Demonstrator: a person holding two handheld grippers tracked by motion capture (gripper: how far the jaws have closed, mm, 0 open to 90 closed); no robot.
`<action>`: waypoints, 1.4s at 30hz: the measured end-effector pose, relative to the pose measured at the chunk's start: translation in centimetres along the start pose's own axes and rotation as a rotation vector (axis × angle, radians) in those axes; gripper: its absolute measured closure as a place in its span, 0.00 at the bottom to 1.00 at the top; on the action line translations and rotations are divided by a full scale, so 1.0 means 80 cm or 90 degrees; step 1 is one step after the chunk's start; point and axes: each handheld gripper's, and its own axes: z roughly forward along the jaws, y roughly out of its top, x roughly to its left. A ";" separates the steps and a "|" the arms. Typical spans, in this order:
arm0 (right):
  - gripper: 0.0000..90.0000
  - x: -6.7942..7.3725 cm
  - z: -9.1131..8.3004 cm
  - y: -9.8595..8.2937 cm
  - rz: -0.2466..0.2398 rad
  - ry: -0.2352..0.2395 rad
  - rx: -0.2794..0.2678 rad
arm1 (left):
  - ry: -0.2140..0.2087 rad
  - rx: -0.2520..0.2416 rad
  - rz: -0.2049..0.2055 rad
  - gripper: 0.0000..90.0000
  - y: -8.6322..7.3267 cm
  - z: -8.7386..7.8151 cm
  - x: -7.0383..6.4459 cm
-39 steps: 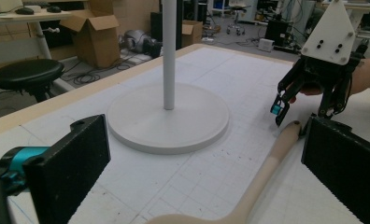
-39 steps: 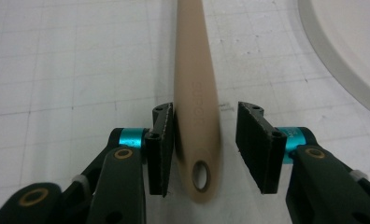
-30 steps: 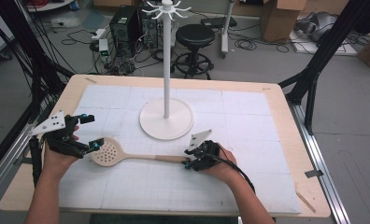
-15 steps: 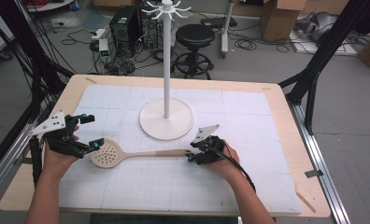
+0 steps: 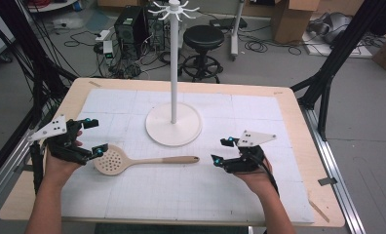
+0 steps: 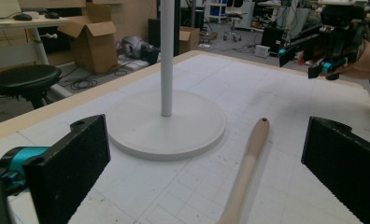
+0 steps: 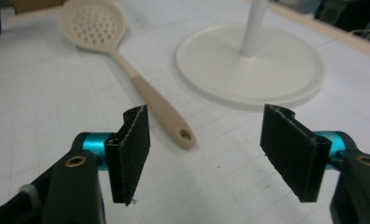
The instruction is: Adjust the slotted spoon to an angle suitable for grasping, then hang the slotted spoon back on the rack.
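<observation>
So the counter (image 5: 298,117) is a light wooden top with a big white gridded mat (image 5: 191,190) laid over most of it, and the room behind is a total lab mess: a black round stool (image 5: 204,36), a dark computer tower (image 5: 128,24) with cables snaking all over the grey floor, and cardboard boxes (image 5: 291,19) along the back. Black frame struts run down both sides of the counter. In the middle of the mat there's a white stand (image 5: 174,124) with a round flat base, a tall thin pole and little hooks at the top. Just in front of that base lies a beige slotted spoon (image 5: 132,162), flat on the mat, perforated bowl toward the left, handle pointing right, with a hang hole at the handle's end. The person's forearms come in from the near edge. The left tool (image 5: 88,137) sits right by the spoon's bowl, jaws spread wide and gripping nothing; in its own view the handle runs up between the two pads. The right tool (image 5: 222,151) hovers just past the handle's tip, close but apart from it, jaws also wide apart and empty, and it's pointed leftward at the spoon.
</observation>
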 end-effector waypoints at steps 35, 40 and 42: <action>0.12 -0.021 -0.031 -0.002 0.070 -0.067 -0.119 | -0.029 0.001 0.008 0.02 0.005 0.005 -0.007; 0.12 -0.022 -0.030 -0.001 0.067 -0.068 -0.116 | -0.037 -0.002 0.010 0.02 0.008 0.007 -0.008; 0.12 -0.022 -0.031 -0.001 0.070 -0.070 -0.113 | -0.042 -0.001 0.010 0.02 0.008 0.008 -0.009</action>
